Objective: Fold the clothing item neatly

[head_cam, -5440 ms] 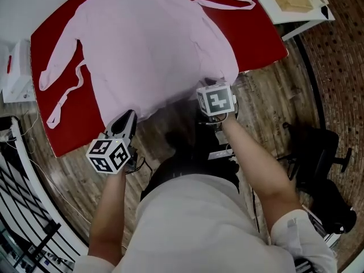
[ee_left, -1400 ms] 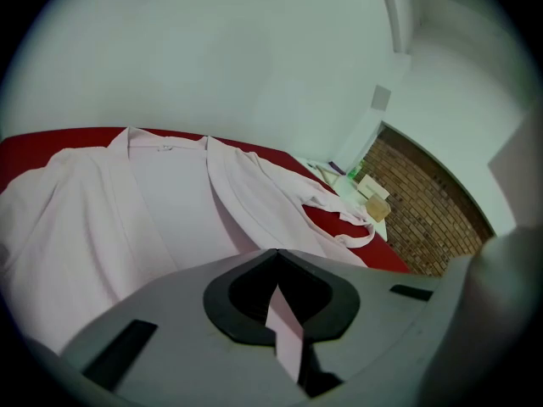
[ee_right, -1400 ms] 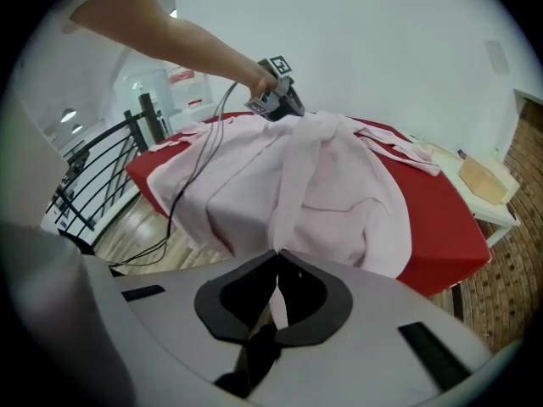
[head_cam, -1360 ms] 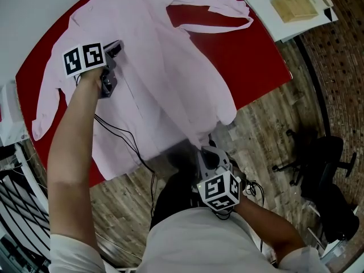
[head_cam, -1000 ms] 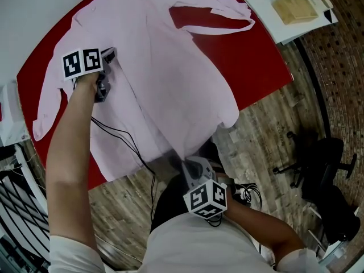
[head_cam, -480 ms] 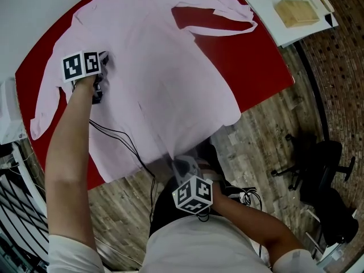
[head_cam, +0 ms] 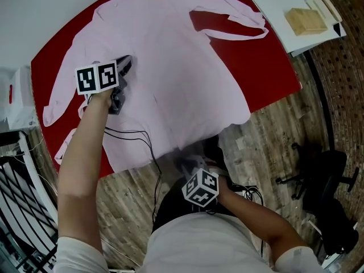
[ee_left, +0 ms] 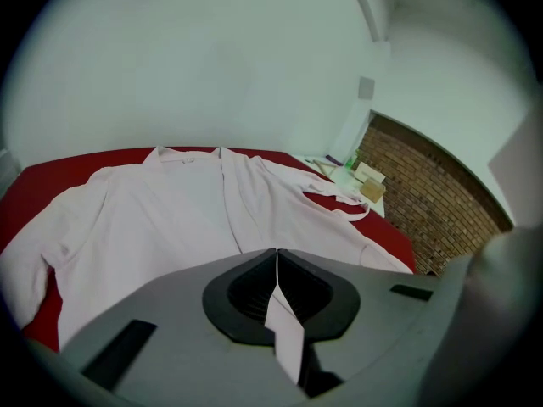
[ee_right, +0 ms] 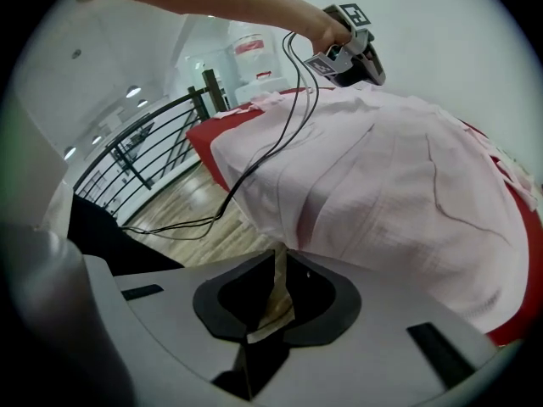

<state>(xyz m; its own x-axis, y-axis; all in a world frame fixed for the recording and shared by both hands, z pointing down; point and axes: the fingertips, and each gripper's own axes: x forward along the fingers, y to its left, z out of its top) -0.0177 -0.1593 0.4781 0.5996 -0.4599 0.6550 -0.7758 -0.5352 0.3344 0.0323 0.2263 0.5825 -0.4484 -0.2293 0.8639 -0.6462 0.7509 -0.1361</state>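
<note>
A pale pink shirt (head_cam: pixel 170 56) lies spread on the red table (head_cam: pixel 273 67), collar at the far side, its hem hanging over the near edge. My left gripper (head_cam: pixel 126 67) is over the shirt's left part, shut on a fold of the shirt (ee_left: pixel 229 219); a strip of pink cloth shows between its jaws. My right gripper (head_cam: pixel 190 161) is below the table's near edge, shut on the hem of the shirt (ee_right: pixel 373 185), which rises from its jaws toward the table. In the right gripper view the left gripper (ee_right: pixel 352 53) shows at the top.
A white side table (head_cam: pixel 290 10) with a wooden block (head_cam: pixel 307 20) stands at the right. A black railing (head_cam: pixel 17 209) runs along the left. A black office chair (head_cam: pixel 324 186) stands on the wood floor at the right. Black cables (head_cam: pixel 133 135) trail from the left gripper.
The left gripper has shifted a little toward the right and nearer with the cloth. The right gripper has sunk lower at the near edge, pulling the hem down.
</note>
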